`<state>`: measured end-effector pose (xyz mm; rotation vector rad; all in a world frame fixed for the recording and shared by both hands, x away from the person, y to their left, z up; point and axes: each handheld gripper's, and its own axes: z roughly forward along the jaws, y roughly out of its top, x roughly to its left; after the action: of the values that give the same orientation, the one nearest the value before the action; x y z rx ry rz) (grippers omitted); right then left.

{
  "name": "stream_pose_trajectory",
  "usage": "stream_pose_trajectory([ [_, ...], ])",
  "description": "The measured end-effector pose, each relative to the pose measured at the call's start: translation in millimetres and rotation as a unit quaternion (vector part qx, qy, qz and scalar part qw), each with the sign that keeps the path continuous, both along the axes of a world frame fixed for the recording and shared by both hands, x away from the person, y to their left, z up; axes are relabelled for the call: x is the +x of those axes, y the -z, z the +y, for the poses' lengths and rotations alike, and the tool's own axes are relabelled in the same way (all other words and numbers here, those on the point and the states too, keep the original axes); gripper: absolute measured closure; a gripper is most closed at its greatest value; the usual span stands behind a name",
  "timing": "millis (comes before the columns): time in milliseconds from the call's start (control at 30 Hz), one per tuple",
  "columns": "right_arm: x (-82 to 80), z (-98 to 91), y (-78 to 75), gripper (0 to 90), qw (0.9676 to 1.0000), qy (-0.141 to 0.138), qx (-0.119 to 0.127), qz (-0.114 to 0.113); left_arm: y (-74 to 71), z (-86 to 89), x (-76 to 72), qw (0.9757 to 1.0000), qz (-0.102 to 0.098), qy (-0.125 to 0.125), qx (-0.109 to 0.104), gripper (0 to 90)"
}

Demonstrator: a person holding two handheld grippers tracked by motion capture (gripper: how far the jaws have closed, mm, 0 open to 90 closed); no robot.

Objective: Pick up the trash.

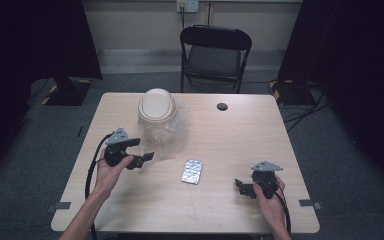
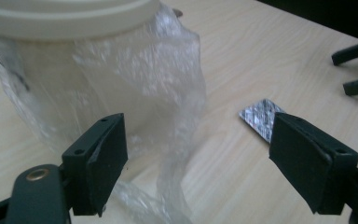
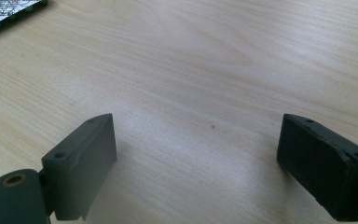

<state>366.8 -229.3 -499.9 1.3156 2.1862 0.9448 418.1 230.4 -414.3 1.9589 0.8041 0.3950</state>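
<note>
Beside the bin [image 1: 157, 112], left gripper [image 1: 141, 149] spread, right gripper [image 1: 241, 186] spread too; loose liner [image 2: 168, 107] could snag

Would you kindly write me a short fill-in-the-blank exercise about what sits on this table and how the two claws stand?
1. The bin is wrapped in a clear ____ bag.
2. The silver blister pack lies between the two claws, held by ____ of them.
3. The left claw and the right claw both have their jaws ____.
4. Beyond the table stands a black folding ____.

Missing words: plastic; neither; open; chair
</note>
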Motion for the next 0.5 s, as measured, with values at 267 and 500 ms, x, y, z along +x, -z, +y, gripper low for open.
stream_pose_trajectory([
  [267,-0.1,0.0,-0.1,10.7,1.0000,0.001,-0.001,0.000,-10.8,-9.8,15.0,0.9999,-0.005,0.010,0.006,19.0],
  [500,0.0,0.0,-0.1,10.7,1.0000,0.000,-0.001,0.000,-19.0,-16.3,28.9,0.9999,-0.010,0.012,0.005,19.0],
])
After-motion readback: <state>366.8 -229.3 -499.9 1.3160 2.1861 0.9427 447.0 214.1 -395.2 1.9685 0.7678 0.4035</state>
